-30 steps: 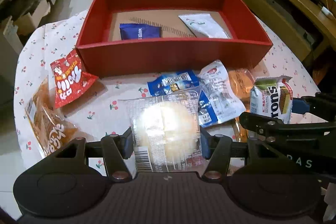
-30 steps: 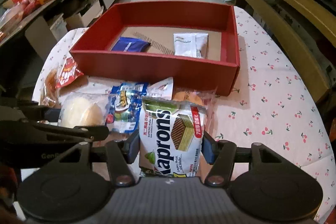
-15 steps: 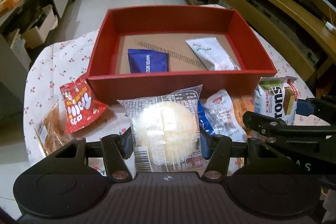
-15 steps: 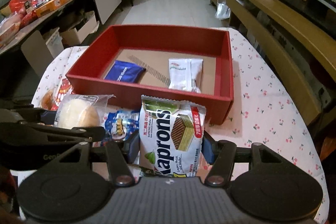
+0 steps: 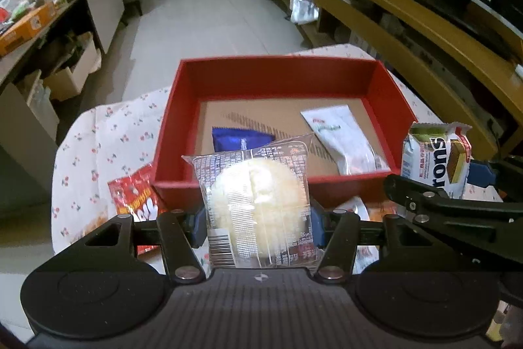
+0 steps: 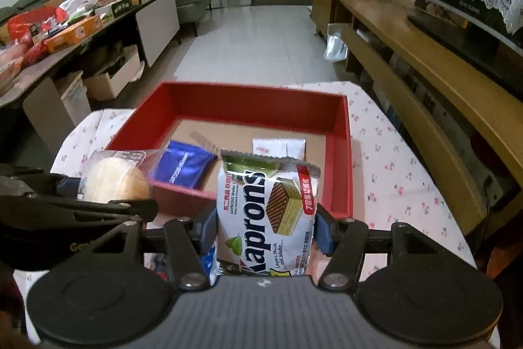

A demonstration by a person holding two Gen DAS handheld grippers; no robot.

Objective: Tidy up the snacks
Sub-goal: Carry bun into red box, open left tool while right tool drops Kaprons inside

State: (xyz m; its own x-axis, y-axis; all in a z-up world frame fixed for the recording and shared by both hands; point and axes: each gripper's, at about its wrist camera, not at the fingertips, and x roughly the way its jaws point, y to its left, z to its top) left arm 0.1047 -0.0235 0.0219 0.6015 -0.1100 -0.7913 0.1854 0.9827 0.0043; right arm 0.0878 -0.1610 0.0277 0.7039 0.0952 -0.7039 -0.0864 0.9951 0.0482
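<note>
My left gripper [image 5: 258,226] is shut on a clear-wrapped round bun [image 5: 256,201], held up in front of the near wall of the red box [image 5: 278,67]. My right gripper [image 6: 265,229] is shut on a white Kaprons wafer pack [image 6: 266,211], lifted at the box's [image 6: 340,159] near right corner. Each held snack shows in the other view too: the wafer pack [image 5: 436,159] at right, the bun [image 6: 114,180] at left. Inside the box lie a blue packet [image 5: 235,138] and a white packet [image 5: 343,139].
A red snack bag [image 5: 135,197] and other packets lie on the cherry-print tablecloth [image 5: 108,136] before the box. A wooden bench [image 6: 425,80] runs along the right; a cluttered side table [image 6: 65,31] stands at left. Bare cloth [image 6: 392,172] lies right of the box.
Both grippers have risen with their snacks and tilted up, so the box sits lower in view and more of the room shows. The loose packets on the cloth have dropped mostly out of sight.
</note>
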